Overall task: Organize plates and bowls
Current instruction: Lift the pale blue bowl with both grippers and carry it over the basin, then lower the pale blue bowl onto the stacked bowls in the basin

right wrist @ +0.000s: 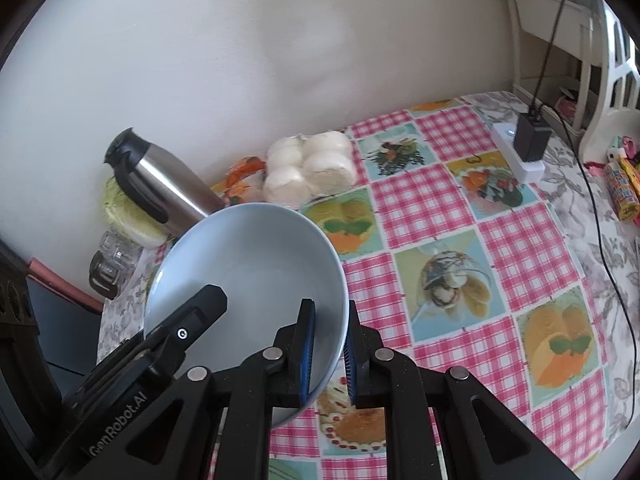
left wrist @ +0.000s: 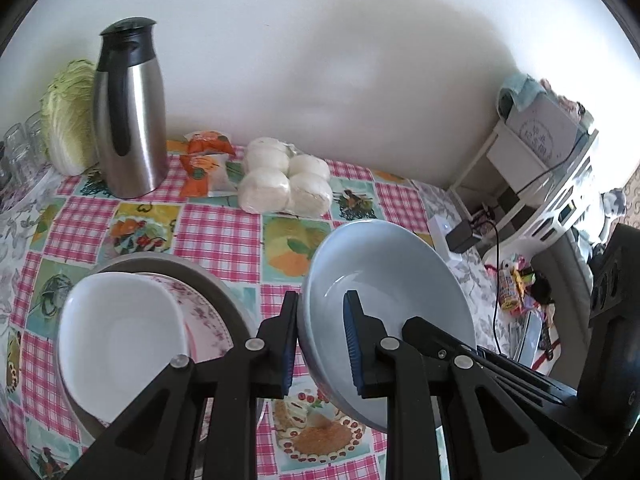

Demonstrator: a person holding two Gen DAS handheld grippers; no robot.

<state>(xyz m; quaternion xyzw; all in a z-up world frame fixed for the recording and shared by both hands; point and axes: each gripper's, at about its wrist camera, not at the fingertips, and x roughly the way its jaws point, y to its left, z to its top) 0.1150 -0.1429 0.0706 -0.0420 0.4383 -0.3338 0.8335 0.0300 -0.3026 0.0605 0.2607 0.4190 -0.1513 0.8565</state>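
Stack on the left: in the left wrist view a white squarish bowl (left wrist: pixel 120 336) sits on a pink-flowered plate (left wrist: pixel 208 320), which lies in a wider grey dish (left wrist: pixel 224 280); the stack rests on the table (left wrist: pixel 220 236).
Left gripper (left wrist: pixel 320 332): its blue-padded jaws stand a narrow way apart and pinch one side of the rim of the pale blue bowl (left wrist: pixel 384 280), one pad outside the wall, the other inside.
Pale blue bowl, look: round, deep, glossy and plain, of an even light grey-blue with no pattern; the inside looks bare, with a soft sheen near the bottom.
Pale blue bowl, place: it is tilted and held off the checked cloth between the two grippers, to the right of the stack and apart from it.
Right gripper (right wrist: pixel 329 350): its jaws are nearly closed on the opposite side of the pale blue bowl (right wrist: pixel 248 264), one pad inside the rim and one outside.
Table surface: a cloth of pink checks and pictures of food.
Back of table, left to right: a cabbage (left wrist: pixel 68 120), a steel flask (left wrist: pixel 128 112) with a black top, an orange packet (left wrist: pixel 208 160), a bag of white buns (left wrist: pixel 284 176).
Right end: a white power strip (right wrist: pixel 516 152) with a black adapter (right wrist: pixel 532 136) plugged in.
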